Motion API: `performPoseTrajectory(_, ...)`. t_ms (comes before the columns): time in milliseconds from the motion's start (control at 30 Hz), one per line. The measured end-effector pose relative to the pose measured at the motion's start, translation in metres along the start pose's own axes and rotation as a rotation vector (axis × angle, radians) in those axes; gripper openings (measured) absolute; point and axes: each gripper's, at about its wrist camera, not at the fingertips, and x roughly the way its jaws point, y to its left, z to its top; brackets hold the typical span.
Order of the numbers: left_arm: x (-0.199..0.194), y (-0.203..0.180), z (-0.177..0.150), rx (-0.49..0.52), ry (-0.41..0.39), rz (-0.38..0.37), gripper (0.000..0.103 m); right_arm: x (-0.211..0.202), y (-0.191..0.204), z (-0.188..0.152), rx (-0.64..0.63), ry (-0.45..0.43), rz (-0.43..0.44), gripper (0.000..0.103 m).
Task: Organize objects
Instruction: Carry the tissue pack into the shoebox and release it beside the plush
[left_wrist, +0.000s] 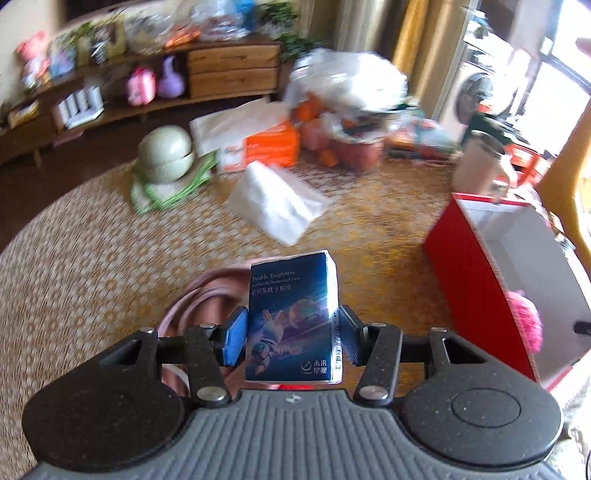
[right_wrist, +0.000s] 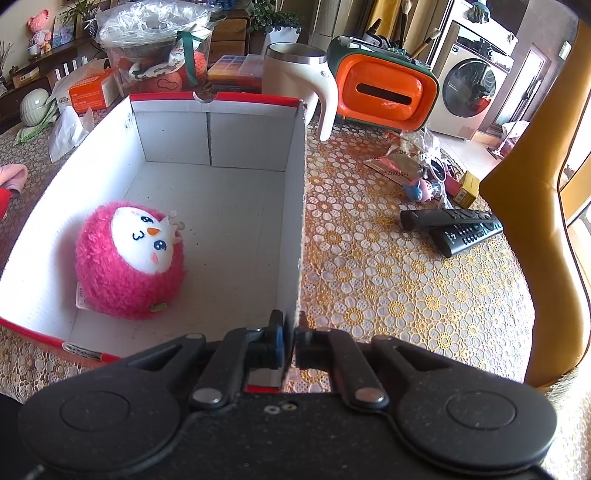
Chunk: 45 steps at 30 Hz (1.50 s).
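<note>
Our left gripper (left_wrist: 292, 334) clamps the blue tissue pack (left_wrist: 293, 317) upright between its pads; our right gripper (right_wrist: 290, 341) pinches the box wall (right_wrist: 300, 206).

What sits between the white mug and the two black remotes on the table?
Right wrist view: an orange-fronted green tissue box beside the white mug, then crinkled snack packets and small toys before the two black remotes.
</note>
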Motion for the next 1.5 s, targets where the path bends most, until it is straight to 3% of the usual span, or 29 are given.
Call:
performPoseTrajectory(500, 0.005, -0.166, 0.02, 0.334, -0.007, -0.194, 0.051, 0.0, 0.002, 0.0, -0.027, -0.005, 0.0, 0.005)
performPoseTrajectory(900, 0.04, -0.291, 0.013, 0.558, 0.013, -0.259, 0.051, -0.001, 0.0, -0.001, -0.036, -0.013, 0.015, 0.004)
performPoseTrajectory(1133, 0.079, -0.324, 0.013, 0.555, 0.063, -0.28, 0.051, -0.001, 0.0, -0.001, -0.039, -0.011, 0.023, 0.004)
performPoseTrajectory(1500, 0.131, -0.358, -0.001, 0.584, 0.149, -0.229, 0.052, -0.001, -0.001, -0.002, -0.039, -0.008, 0.033, 0.004)
